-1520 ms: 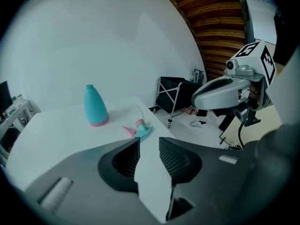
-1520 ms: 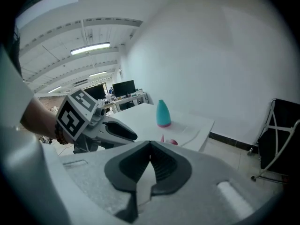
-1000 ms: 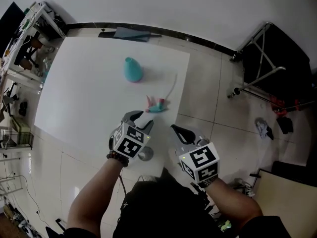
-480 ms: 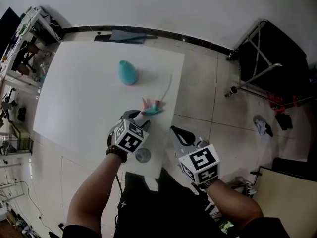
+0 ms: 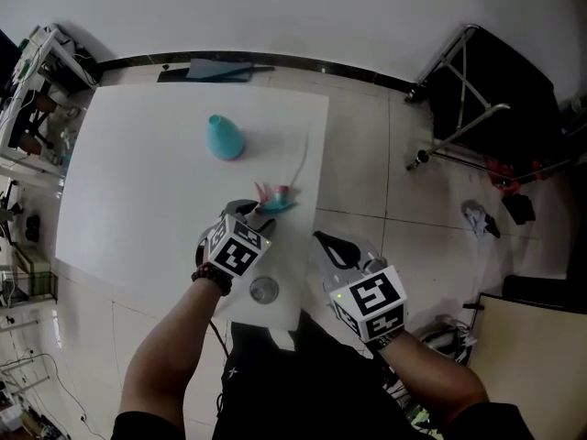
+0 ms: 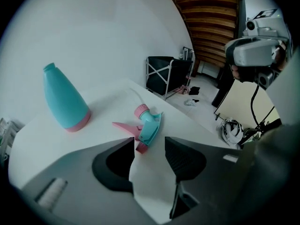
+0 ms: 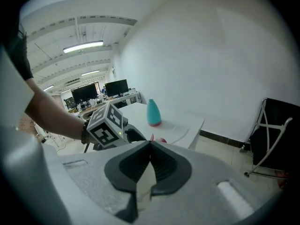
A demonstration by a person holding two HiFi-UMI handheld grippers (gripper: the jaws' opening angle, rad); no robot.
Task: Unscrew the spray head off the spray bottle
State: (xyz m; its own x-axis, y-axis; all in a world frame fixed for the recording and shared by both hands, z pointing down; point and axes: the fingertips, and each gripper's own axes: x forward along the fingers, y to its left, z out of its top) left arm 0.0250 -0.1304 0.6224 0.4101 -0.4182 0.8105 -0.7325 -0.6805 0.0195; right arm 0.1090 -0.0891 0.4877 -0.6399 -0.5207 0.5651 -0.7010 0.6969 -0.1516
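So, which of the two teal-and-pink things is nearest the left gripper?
The spray head, lying on its side just ahead of the left gripper; the bottle stands upright farther back.

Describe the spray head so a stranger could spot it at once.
Find the white table, then its right edge, nearer than the upright teal bottle. The spray head lies flat there: teal with pink trigger, trailing a thin tube.

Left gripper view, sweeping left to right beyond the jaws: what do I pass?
Teal plastic bottle with a pink base → pink-and-teal spray head lying on its side → black metal folding frame → grey head-mounted camera rig
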